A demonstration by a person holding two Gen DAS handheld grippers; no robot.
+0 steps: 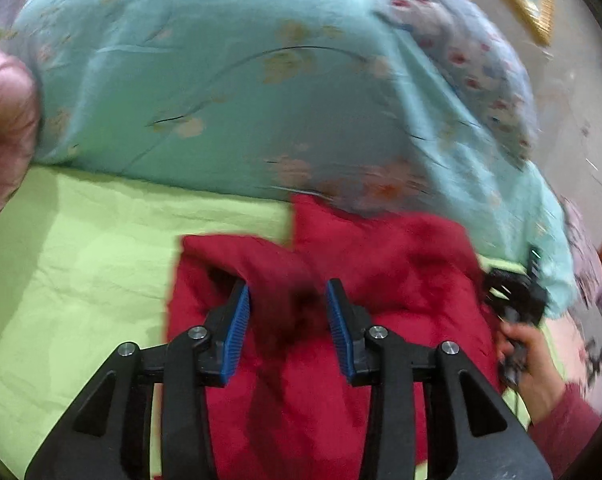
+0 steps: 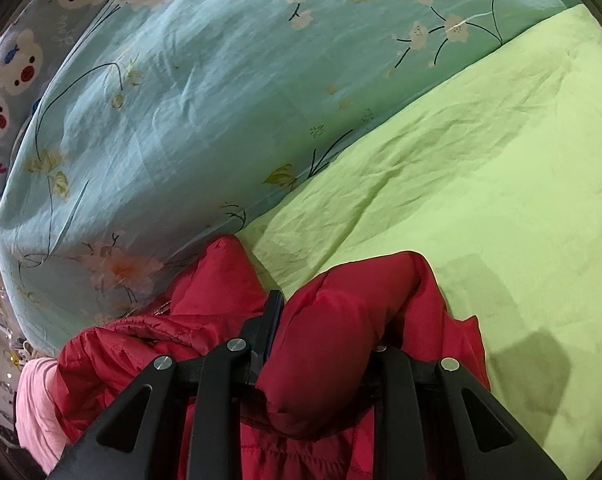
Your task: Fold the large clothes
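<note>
A red padded jacket point(image 1: 381, 256) lies bunched on the light green bed sheet point(image 1: 81, 248). My left gripper point(image 1: 288, 300) is open just above it, blue pads point(image 1: 237, 328) apart with red cloth between them, not pinched. The other hand with the right gripper point(image 1: 513, 300) shows at the jacket's right edge. In the right wrist view a thick roll of the jacket point(image 2: 333, 340) fills my right gripper point(image 2: 325, 320). The roll hides the right finger; the jaws close on the cloth.
A teal flowered quilt point(image 1: 221, 80) is heaped behind the jacket, also in the right wrist view point(image 2: 181, 100). A cartoon-print pillow point(image 1: 461, 52) lies beyond it. Pink cloth point(image 2: 37, 408) is at the lower left. Green sheet point(image 2: 481, 160) spreads to the right.
</note>
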